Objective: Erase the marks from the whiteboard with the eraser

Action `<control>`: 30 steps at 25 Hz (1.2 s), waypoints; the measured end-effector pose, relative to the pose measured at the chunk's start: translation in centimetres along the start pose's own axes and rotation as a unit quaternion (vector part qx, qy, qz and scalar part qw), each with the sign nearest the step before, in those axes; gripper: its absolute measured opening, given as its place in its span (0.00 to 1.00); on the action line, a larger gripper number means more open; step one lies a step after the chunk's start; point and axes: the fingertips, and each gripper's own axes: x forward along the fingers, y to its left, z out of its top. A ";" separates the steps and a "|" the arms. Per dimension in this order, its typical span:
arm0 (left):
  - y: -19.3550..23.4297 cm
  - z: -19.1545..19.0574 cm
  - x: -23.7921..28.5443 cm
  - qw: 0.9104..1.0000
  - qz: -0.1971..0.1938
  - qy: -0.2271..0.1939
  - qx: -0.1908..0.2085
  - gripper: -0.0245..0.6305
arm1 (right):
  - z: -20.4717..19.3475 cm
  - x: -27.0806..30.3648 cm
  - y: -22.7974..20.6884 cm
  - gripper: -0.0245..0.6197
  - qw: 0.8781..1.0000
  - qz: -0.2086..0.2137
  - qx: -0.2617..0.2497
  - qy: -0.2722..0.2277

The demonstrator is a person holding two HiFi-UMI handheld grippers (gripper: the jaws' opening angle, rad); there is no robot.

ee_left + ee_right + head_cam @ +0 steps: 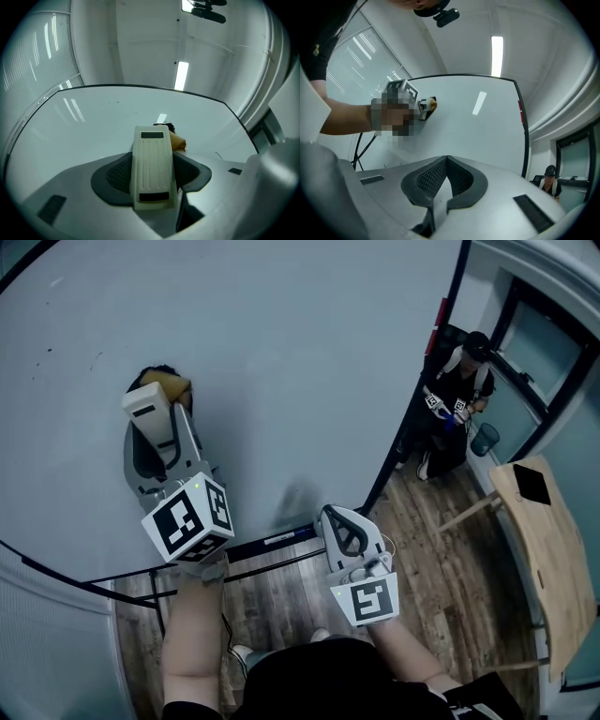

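Observation:
The whiteboard [281, 352] fills most of the head view. My left gripper [159, 427] is shut on the eraser [150, 409], a cream ribbed block. Its tan and black pad end [167, 383] presses against the board at the upper left. In the left gripper view the eraser [150, 168] lies between the jaws, with the pad [177, 141] at its far end on the whiteboard [93, 126]. Faint small specks [49, 349] show near the board's left edge. My right gripper [342, 521] hangs shut and empty near the board's lower frame, its tips [446, 164] together in front of the whiteboard [478, 126].
A black frame and tray [272, 542] run along the board's lower edge. A person in dark clothes [455, 399] stands by a doorway at the right, next to a bin [485, 439]. A wooden table [553, 568] with a black device [532, 484] stands on the plank floor [450, 559].

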 end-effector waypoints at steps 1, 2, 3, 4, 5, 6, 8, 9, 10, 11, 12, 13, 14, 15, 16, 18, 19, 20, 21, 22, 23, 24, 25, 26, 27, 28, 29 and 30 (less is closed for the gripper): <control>-1.5 0.1 0.1 1.000 -0.008 -0.001 0.009 0.43 | -0.2 -0.5 -0.8 0.08 1.000 -0.004 -0.002 0.001; -2.9 0.1 0.3 1.000 -0.016 -0.002 0.019 0.43 | -0.5 -1.0 -1.6 0.08 1.000 -0.009 -0.002 0.002; -4.3 0.1 0.4 0.999 -0.024 -0.003 0.029 0.43 | -0.8 -1.4 -2.3 0.08 1.000 -0.014 -0.001 0.004; -5.6 0.0 0.6 0.999 -0.030 -0.004 0.039 0.43 | -1.1 -1.9 -3.0 0.08 1.000 -0.019 0.001 0.007; -6.8 0.0 0.7 0.998 -0.035 -0.004 0.047 0.43 | -1.4 -2.3 -3.7 0.08 1.000 -0.025 0.005 0.010; -8.1 0.0 0.7 0.998 -0.041 -0.006 0.054 0.43 | -1.7 -2.7 -4.3 0.08 0.999 -0.030 0.009 0.012; -10.9 0.4 0.8 0.996 -0.055 -0.008 0.065 0.43 | -2.2 -3.6 -5.5 0.08 0.999 -0.040 0.014 0.016; -12.3 0.5 0.8 0.995 -0.068 -0.005 0.077 0.43 | -2.3 -4.1 -6.0 0.08 0.999 -0.045 0.015 0.017; -13.7 0.3 0.8 0.992 -0.085 -0.002 0.095 0.43 | -2.5 -4.5 -6.5 0.08 0.998 -0.051 0.015 0.018; -14.9 0.0 0.7 0.988 -0.104 0.002 0.115 0.43 | -2.6 -4.9 -6.9 0.08 0.998 -0.056 0.015 0.020; -16.1 -0.2 0.7 0.984 -0.122 0.004 0.128 0.43 | -2.8 -5.4 -7.3 0.08 0.998 -0.062 0.016 0.023; -17.1 -0.3 0.5 0.982 -0.134 0.004 0.131 0.43 | -2.9 -5.8 -7.6 0.08 0.997 -0.067 0.016 0.027; -18.1 -0.2 0.4 0.982 -0.142 0.004 0.127 0.43 | -3.1 -6.1 -7.9 0.08 0.997 -0.072 0.017 0.030; -18.8 -0.2 0.2 0.981 -0.149 0.004 0.122 0.43 | -3.2 -6.4 -8.1 0.08 0.996 -0.076 0.018 0.033; -19.4 -0.4 0.0 0.980 -0.158 0.005 0.120 0.43 | -3.2 -6.6 -8.2 0.08 0.996 -0.080 0.019 0.035; -20.0 -1.0 -0.4 0.976 -0.180 0.012 0.122 0.43 | -3.4 -6.8 -8.3 0.08 0.995 -0.086 0.022 0.038; -20.2 -1.5 -0.8 0.973 -0.194 0.020 0.126 0.43 | -3.5 -6.8 -8.2 0.08 0.995 -0.089 0.025 0.040; -20.2 -2.2 -1.1 0.968 -0.210 0.031 0.133 0.43 | -3.6 -6.9 -8.0 0.08 0.995 -0.090 0.027 0.043; -20.2 -3.0 -1.5 0.963 -0.227 0.044 0.141 0.43 | -3.6 -6.8 -7.7 0.08 0.994 -0.091 0.030 0.045; -20.0 -3.8 -1.9 0.958 -0.241 0.058 0.144 0.43 | -3.7 -6.7 -7.4 0.08 0.994 -0.091 0.033 0.047; -19.7 -4.6 -2.3 0.955 -0.251 0.070 0.143 0.43 | -3.6 -6.5 -7.0 0.08 0.994 -0.089 0.034 0.048; -19.4 -5.2 -2.7 0.952 -0.258 0.080 0.140 0.44 | -3.6 -6.2 -6.5 0.08 0.994 -0.086 0.035 0.050; -19.0 -5.8 -3.0 0.950 -0.264 0.090 0.139 0.44 | -3.6 -5.9 -5.9 0.08 0.995 -0.083 0.034 0.051; -18.5 -6.4 -3.4 0.948 -0.270 0.100 0.137 0.44 | -3.5 -5.6 -5.2 0.08 0.995 -0.079 0.034 0.053; -18.0 -7.2 -3.9 0.945 -0.276 0.111 0.134 0.44 | -3.5 -5.3 -4.5 0.08 0.995 -0.076 0.034 0.054; -17.4 -7.9 -4.4 0.943 -0.282 0.122 0.129 0.44 | -3.4 -5.0 -3.8 0.08 0.995 -0.074 0.035 0.056; -16.8 -8.5 -4.9 0.941 -0.286 0.132 0.122 0.44 | -3.3 -4.7 -3.0 0.08 0.995 -0.071 0.036 0.056; -16.0 -9.1 -5.5 0.939 -0.290 0.143 0.114 0.44 | -3.2 -4.4 -2.2 0.08 0.995 -0.069 0.036 0.057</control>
